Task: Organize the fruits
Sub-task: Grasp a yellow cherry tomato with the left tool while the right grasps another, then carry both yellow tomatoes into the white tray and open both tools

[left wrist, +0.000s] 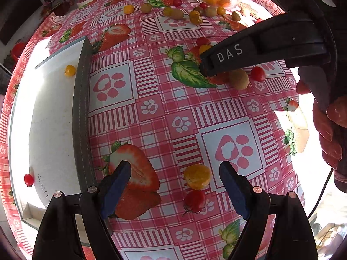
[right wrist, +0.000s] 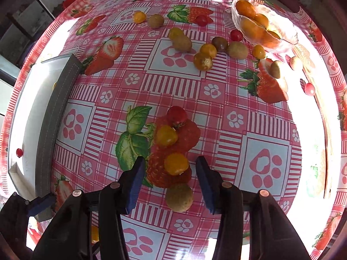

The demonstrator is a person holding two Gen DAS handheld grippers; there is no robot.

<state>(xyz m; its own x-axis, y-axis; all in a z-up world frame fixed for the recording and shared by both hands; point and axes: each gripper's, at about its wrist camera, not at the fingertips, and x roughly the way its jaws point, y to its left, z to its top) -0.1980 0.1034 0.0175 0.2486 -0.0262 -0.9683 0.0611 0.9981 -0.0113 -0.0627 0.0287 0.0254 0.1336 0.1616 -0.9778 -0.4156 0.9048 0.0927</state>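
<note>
My left gripper (left wrist: 175, 173) is open and empty, low over the table. A yellow tomato (left wrist: 197, 176) and a red tomato (left wrist: 194, 201) lie between its fingers. My right gripper (right wrist: 170, 169) is open, with a yellow tomato (right wrist: 176, 164) between its fingertips and a green-brown fruit (right wrist: 179, 197) just behind. Another yellow tomato (right wrist: 166, 135) and a red one (right wrist: 176, 115) lie ahead. The right gripper also shows in the left wrist view (left wrist: 202, 65). A white tray (left wrist: 54, 117) at the left holds a yellow tomato (left wrist: 70, 70) and a red tomato (left wrist: 28, 179).
A glass bowl (right wrist: 284, 41) with orange fruits stands at the far right. Several loose tomatoes and small brown fruits (right wrist: 202, 51) lie scattered before it. The tray's grey wall (right wrist: 54, 117) runs along the left. The table is round, with a strawberry-pattern cloth.
</note>
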